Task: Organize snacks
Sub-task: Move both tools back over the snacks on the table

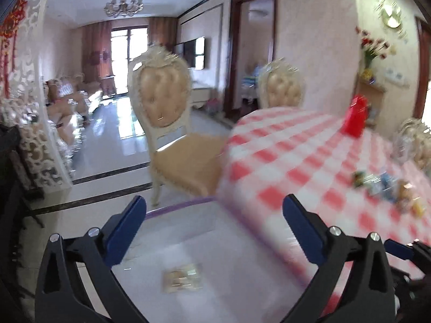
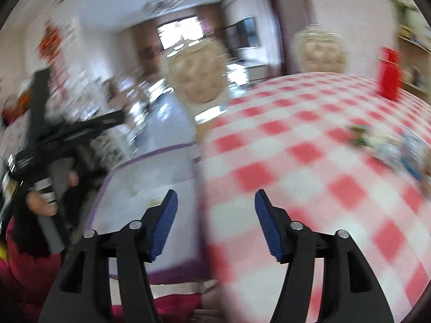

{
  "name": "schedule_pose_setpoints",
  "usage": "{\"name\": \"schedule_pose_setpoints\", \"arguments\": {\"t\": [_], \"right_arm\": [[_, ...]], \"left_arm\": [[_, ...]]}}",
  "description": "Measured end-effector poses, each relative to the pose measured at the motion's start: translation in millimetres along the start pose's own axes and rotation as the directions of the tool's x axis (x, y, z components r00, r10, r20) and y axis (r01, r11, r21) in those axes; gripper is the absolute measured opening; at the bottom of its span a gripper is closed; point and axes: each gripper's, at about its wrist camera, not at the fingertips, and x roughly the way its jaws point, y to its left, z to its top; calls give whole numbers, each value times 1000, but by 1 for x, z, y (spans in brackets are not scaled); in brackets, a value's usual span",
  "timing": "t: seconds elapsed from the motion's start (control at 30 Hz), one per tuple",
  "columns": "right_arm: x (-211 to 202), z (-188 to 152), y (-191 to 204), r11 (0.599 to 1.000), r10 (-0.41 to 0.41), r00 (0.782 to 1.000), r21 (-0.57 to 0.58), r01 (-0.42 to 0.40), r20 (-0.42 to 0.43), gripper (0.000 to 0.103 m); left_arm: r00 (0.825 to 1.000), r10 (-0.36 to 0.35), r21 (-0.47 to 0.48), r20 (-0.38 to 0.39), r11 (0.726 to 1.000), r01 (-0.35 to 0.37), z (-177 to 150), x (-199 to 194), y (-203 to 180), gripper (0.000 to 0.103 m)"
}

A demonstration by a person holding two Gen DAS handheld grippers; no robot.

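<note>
A clear plastic bin with a purple rim sits beside the table at its near left; one pale snack packet lies on its bottom. My left gripper is open and empty above the bin. The bin also shows in the right wrist view. My right gripper is open and empty over the bin's right wall and the table edge. A small pile of snack packets lies on the red-and-white checked tablecloth at the right; it shows blurred in the right wrist view.
A red box stands at the table's far side. Two padded cream chairs stand behind and left of the table. The left hand-held gripper shows at the left of the right wrist view. Both views are motion-blurred.
</note>
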Motion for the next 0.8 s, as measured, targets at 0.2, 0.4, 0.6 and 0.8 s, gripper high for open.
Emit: {"name": "schedule_pose_setpoints", "arguments": {"t": [0.2, 0.4, 0.6, 0.8], "right_arm": [[-48, -27, -113, 942, -274, 962, 197, 270, -8, 68], [-102, -69, -207, 814, -458, 888, 381, 438, -44, 74], [-144, -99, -288, 683, -547, 832, 527, 507, -91, 81], [-142, -86, -350, 625, -583, 800, 552, 553, -140, 87]], "left_arm": [[971, -202, 88, -130, 973, 215, -3, 17, -111, 101], [864, -386, 110, -322, 891, 439, -45, 64, -247, 101], [810, -454, 150, -372, 831, 535, -76, 99, -363, 101], [771, -469, 219, -431, 774, 594, -83, 128, -455, 101]]}}
